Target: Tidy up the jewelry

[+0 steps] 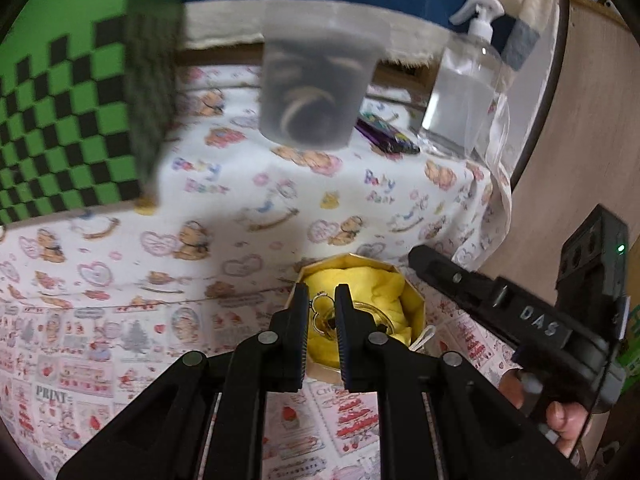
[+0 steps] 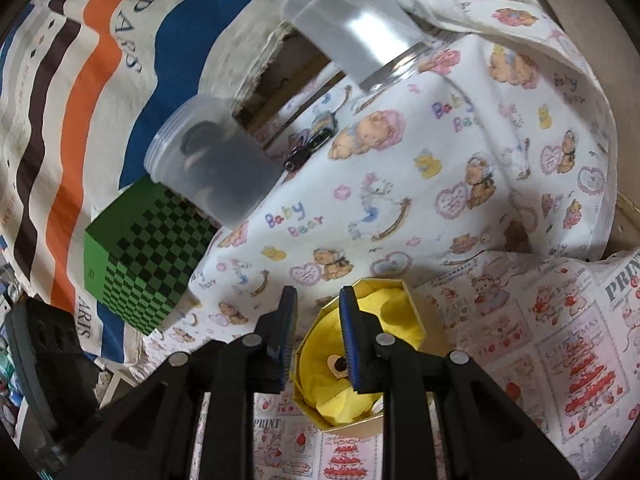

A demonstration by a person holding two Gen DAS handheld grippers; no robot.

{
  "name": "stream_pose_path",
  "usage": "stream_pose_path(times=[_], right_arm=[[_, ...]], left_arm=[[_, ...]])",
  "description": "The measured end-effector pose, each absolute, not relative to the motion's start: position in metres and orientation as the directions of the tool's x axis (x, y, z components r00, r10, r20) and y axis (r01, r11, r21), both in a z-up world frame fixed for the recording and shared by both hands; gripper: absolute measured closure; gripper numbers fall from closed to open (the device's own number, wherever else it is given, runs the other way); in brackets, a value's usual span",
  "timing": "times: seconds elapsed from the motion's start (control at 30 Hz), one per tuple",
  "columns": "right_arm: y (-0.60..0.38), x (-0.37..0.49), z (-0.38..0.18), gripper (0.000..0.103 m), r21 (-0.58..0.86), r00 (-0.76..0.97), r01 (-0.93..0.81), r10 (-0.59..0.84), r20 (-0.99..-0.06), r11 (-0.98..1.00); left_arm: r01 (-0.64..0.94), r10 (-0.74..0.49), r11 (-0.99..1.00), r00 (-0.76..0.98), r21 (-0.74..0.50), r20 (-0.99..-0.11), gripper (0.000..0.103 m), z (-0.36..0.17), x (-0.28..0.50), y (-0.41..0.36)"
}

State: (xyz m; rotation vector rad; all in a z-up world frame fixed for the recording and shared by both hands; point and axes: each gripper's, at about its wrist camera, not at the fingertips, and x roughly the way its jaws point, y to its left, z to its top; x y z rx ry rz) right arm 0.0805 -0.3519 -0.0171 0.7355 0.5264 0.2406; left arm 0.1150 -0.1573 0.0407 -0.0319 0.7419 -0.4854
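An octagonal gold box (image 1: pixel 394 276) lined with yellow cloth (image 1: pixel 384 284) sits on the patterned tablecloth; it also shows in the right wrist view (image 2: pixel 412 316). My left gripper (image 1: pixel 322 298) hangs over the box, its jaws a small way apart, with a gold ring-shaped jewelry piece (image 1: pixel 320 308) between them and a clear ring lying on the cloth. My right gripper (image 2: pixel 316 300) is open at the box's left rim, empty. A bear-shaped charm (image 2: pixel 336 364) lies on the yellow cloth. The right gripper's body (image 1: pixel 520 312) shows in the left wrist view.
A frosted plastic jar (image 1: pixel 320 80) with dark bangles inside stands behind, also in the right wrist view (image 2: pixel 216 160). A green checkered box (image 1: pixel 72 120) stands left, a clear spray bottle (image 1: pixel 468 84) back right, a purple item (image 1: pixel 388 136) beside it.
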Motion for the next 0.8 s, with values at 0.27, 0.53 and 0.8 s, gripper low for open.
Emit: stream_pose_path(times=[0.27,0.53,0.8], right_arm=[[-0.365,0.078,-0.021,0.079,0.686,0.860,0.043,0.322,-0.396,0.727],[-0.368,0.072,-0.016,0.079,0.674,0.877,0.054,0.287,-0.385,0.737],[-0.365,0.073,-0.015,0.078,0.660,0.878,0.059,0.276,-0.391,0.749]], left_arm=[[0.454,-0.457,0.868,0.576,-0.199,-0.678,0.091,0.023,0.116,-0.182],[0.474,-0.435,0.868,0.577,-0.150,-0.691,0.091,0.012,0.105,-0.187],[0.450,-0.427,0.880,0.607,-0.154,-0.670,0.062,0.017,0.109,-0.173]])
